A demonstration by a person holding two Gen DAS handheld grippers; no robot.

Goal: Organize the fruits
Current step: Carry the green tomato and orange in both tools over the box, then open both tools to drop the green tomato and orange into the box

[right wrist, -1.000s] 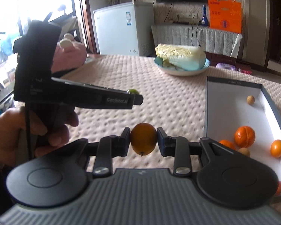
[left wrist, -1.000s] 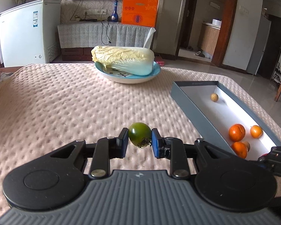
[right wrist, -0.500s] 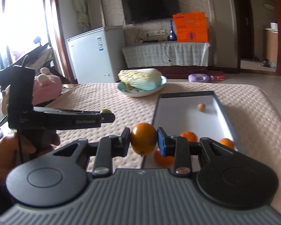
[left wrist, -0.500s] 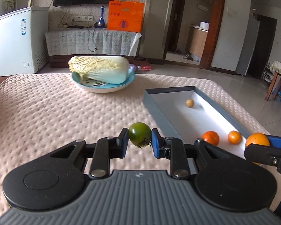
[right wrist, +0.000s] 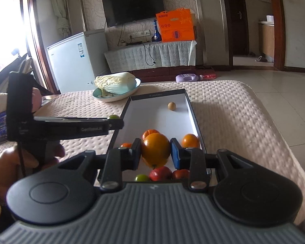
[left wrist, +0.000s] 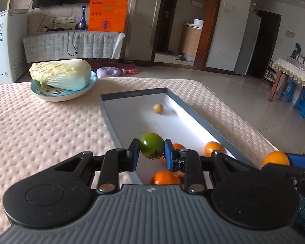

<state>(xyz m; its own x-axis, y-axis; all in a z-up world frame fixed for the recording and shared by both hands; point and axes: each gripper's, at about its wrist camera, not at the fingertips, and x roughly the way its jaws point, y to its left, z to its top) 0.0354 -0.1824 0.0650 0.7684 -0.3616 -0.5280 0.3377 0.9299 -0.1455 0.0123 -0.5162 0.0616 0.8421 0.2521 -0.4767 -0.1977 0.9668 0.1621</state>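
My left gripper [left wrist: 150,152] is shut on a green tomato [left wrist: 151,147] and holds it above the near left wall of the grey box [left wrist: 111,122]. My right gripper [right wrist: 155,152] is shut on an orange [right wrist: 155,149] above the box's near end [right wrist: 190,109]. The box holds several oranges [right wrist: 190,140], red tomatoes [right wrist: 160,173], a small green fruit [right wrist: 141,177] and a small tan ball [right wrist: 171,106]. The left gripper also shows in the right wrist view [right wrist: 116,122], at the box's left side. The orange in the right gripper shows at the right edge of the left wrist view [left wrist: 275,158].
A blue plate [left wrist: 50,95] with a napa cabbage [left wrist: 61,74] stands on the pink quilted table [left wrist: 40,126] behind the box. A white freezer [right wrist: 75,61], a TV cabinet and an orange carton [right wrist: 177,25] stand beyond the table. The table's right edge runs close to the box.
Both grippers have moved right and forward with their fruits, from over the bare tablecloth to above the box. Both stayed shut.
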